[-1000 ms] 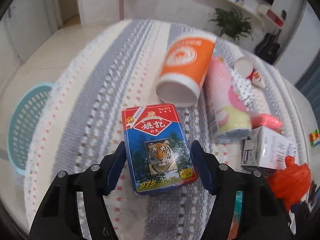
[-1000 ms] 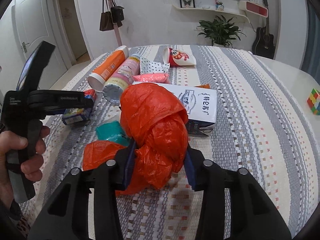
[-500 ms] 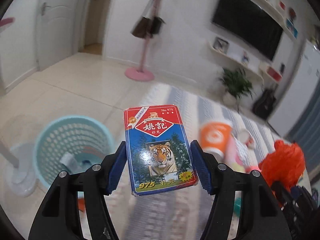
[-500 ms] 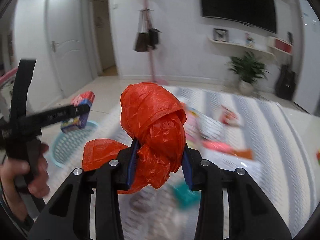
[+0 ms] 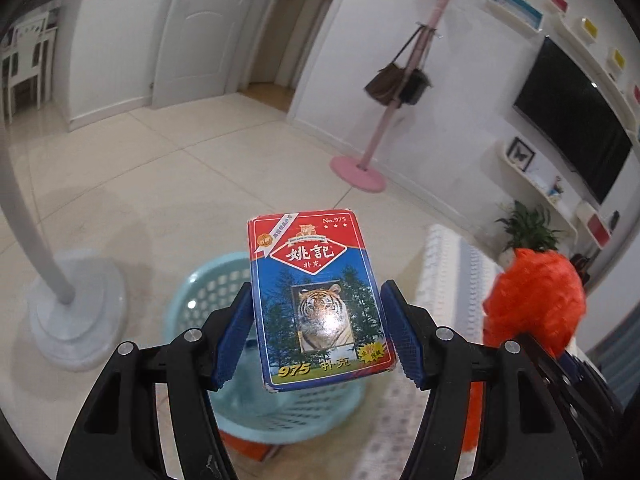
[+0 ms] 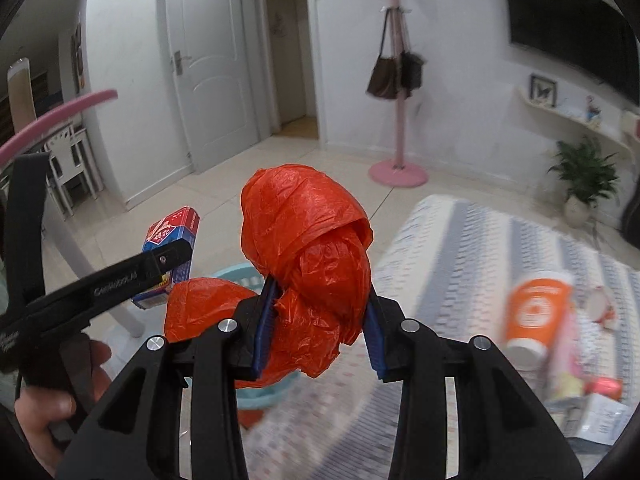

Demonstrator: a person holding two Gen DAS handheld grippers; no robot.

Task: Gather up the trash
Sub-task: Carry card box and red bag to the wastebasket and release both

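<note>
Our left gripper [image 5: 318, 332] clamped the card box [image 5: 316, 300] between its pads, above the blue basket [image 5: 208, 292] on the floor. Our right gripper [image 6: 320, 324] squeezed the orange bag [image 6: 308, 248], the basket below-left of it.

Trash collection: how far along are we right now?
Midway. In hand: left gripper holds the card box, right gripper the orange bag, both near the blue basket. Left: the orange cup and other litter on the table.

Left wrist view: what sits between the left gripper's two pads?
In the left wrist view, the playing-card box sits clamped between the left gripper pads.
</note>
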